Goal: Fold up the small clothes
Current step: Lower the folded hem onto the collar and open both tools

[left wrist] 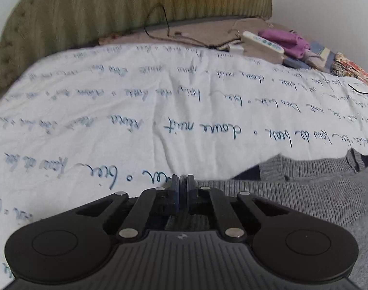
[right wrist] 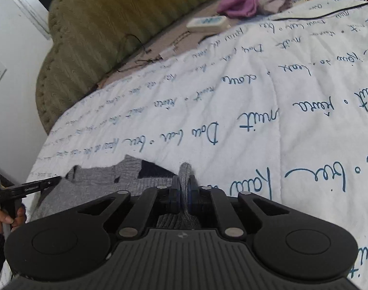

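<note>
The step in hand looks like the start of a fold: both grippers have taken an edge of the grey knitted sweater (right wrist: 92, 193), which lies on the near part of the white quilt (left wrist: 111, 111) with blue handwriting print.

The right gripper (right wrist: 184, 186) has its jaws nearly closed on a bunched ridge of grey knit, which stands up between the pads and runs back under the tool — a clear pinch. The left gripper (left wrist: 183, 188) shows its jaws pressed together; in its own view a thin dark layer sits between the pads, probably the sweater's edge, though the view does not make it certain that fabric is caught. From the right wrist view the left gripper (right wrist: 39, 186) appears at the far left, its tip at the sweater's left edge, with the person's hand (right wrist: 5, 217) wrapped around the handle below it.

Both tools point forward and downward toward the bed, the right one rolled so that the bed tilts across its view. The sweater lies between the two tools, its dark collar lining (right wrist: 152, 169) showing on the far side.

The next move probably calls for lifting both pinched edges together and carrying them across the garment — keeping them level so the knit does not sag or twist — then laying them down squarely before letting go.

Far away, by the green headboard (left wrist: 111, 12), lie a white remote (left wrist: 261, 42) and purple cloth (left wrist: 283, 39), well apart from the work.
</note>
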Available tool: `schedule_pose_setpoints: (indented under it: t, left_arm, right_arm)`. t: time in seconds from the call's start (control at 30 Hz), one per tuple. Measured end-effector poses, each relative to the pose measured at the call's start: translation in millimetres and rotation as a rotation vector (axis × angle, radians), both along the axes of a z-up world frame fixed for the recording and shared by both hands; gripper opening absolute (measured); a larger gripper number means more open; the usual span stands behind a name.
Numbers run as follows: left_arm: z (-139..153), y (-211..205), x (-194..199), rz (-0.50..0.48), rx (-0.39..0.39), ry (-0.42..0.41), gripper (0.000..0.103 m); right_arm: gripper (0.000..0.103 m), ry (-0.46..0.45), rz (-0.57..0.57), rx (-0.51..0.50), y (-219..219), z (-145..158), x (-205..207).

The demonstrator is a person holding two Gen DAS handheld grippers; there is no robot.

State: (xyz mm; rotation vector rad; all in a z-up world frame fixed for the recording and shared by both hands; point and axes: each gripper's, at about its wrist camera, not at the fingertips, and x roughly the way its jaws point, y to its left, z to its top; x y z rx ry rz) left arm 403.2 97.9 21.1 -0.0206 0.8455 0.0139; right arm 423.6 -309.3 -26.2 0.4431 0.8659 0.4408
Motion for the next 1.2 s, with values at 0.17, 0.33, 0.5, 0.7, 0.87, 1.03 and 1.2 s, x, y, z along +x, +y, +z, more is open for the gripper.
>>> schedule_pose_setpoints:
  t: [0.17, 0.33, 0.5, 0.7, 0.87, 1.03, 1.2]
  left_arm:
    - [32, 11, -13, 0.065, -0.039, -0.127, 0.004]
    - [22, 14, 0, 0.099, -0.007, -0.098, 0.004]
    - [-16, 4, 5, 0.120, 0.089, -0.054, 0.004]
    - [15, -10, -30, 0.127, 0.174, -0.191, 0.008]
    - [45, -43, -88, 0.060, 0.108, -0.332, 0.036]
    - [-1, -94, -85, -0.067, 0.134, -0.164, 0.045]
    - [-24, -76, -77, -0.010, 0.062, -0.167, 0.065]
  right_arm:
    - [0.008, -0.112, -0.067, 0.139, -24, 30, -16]
    - [0.008, -0.088, -0.143, 0.133, -37, 23, -3]
    - [0.008, -0.014, -0.152, 0.044, -22, -17, 2]
    - [0.022, 0.007, -0.217, 0.050, -23, -10, -11]
    - [0.022, -0.242, -0.178, -0.139, 4, 46, -78]
    - [0.031, -0.282, 0.073, -0.352, 84, 29, -120]
    - [0.030, -0.301, 0.079, -0.355, 88, -9, -130]
